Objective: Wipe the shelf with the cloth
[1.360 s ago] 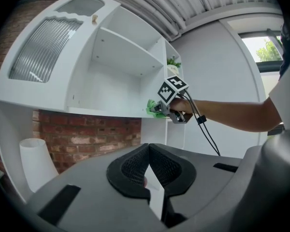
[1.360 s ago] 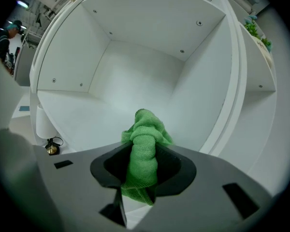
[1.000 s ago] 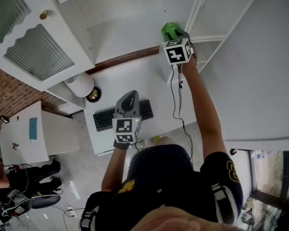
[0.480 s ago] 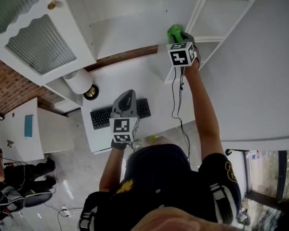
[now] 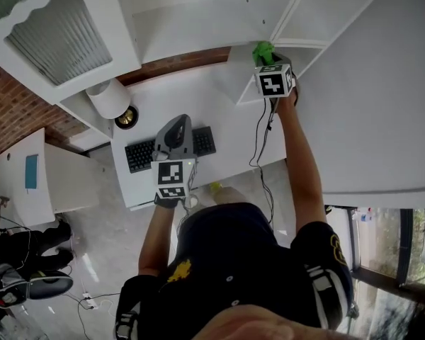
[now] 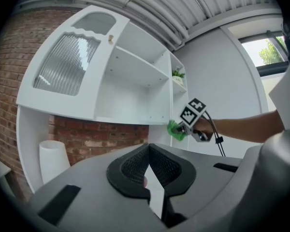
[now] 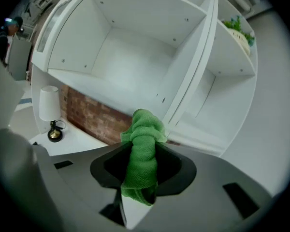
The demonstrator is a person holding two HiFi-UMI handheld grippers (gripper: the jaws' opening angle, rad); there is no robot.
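A bunched green cloth is clamped in my right gripper, which is shut on it at the front edge of the white shelf, beside the upright divider. In the right gripper view the cloth sticks up between the jaws of the gripper, with the shelf board behind it. My left gripper hangs low over the desk, above the black keyboard. Its jaws are shut with nothing in them. From there the cloth shows under the shelf edge.
A white desk lies below the shelving, with a white lamp and a brass object at its left. A ribbed glass cabinet door stands open at left. A small plant sits on an upper right shelf.
My right gripper has carried the cloth to the right along the shelf edge, closer to the divider. The left gripper stays over the keyboard.
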